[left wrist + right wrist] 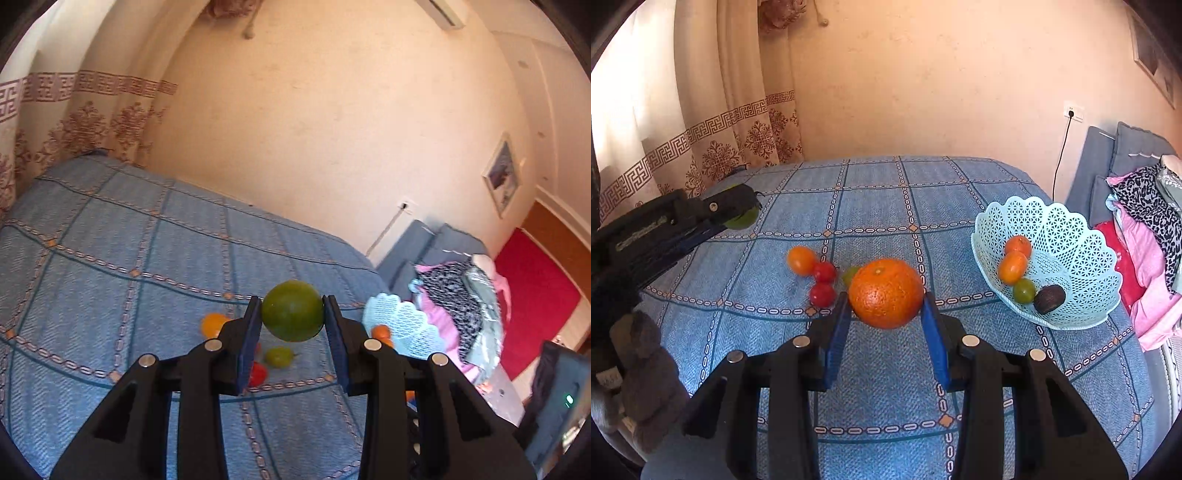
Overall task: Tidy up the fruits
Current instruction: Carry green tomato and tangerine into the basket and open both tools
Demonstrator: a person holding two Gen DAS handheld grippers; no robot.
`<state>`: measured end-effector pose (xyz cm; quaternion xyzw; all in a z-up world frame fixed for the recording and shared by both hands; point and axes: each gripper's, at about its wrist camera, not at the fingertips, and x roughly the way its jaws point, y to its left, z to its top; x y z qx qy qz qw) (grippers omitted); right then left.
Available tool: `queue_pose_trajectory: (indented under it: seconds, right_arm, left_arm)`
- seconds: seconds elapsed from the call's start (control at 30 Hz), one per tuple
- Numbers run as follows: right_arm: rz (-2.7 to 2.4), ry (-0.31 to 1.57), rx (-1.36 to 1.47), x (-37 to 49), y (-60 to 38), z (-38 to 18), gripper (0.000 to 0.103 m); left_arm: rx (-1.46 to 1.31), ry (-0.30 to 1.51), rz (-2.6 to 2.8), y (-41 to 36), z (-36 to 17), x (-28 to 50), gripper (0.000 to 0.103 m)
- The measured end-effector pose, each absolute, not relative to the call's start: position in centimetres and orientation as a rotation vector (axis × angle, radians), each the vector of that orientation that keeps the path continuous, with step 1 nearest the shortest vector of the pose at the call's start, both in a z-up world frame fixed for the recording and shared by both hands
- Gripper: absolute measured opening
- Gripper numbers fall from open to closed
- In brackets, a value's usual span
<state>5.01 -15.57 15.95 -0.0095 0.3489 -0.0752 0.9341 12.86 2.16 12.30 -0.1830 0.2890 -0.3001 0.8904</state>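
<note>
My left gripper [293, 312] is shut on a round green fruit [292, 311], held above the blue checked cloth; it shows again at the left of the right wrist view as the left gripper [738, 210]. My right gripper [885, 301] is shut on a large orange [885, 293], lifted over the cloth. On the cloth lie a small orange fruit [800, 260], two red tomatoes [823, 284] and a small green fruit [850, 274], partly hidden by the orange. The pale blue lattice basket [1071, 236] at the right holds two small orange fruits, a green one and a dark avocado [1049, 298].
The table [886, 192] stands against a peach wall, with a patterned curtain [738, 140] at the left. A grey sofa with piled clothes [1145, 221] stands close beside the basket. A gloved hand [646, 369] holds the left tool at the lower left.
</note>
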Motion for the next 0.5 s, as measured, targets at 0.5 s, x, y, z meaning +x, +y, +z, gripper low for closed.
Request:
queue_pose_trajectory:
  seconds: [0.5]
  right_arm:
    - [-0.076,0.641,0.145,5.4,-22.4,17.0,0.040]
  left_arm:
    - [-0.254,0.640,-0.660,-1.7,9.6,12.1,0.035]
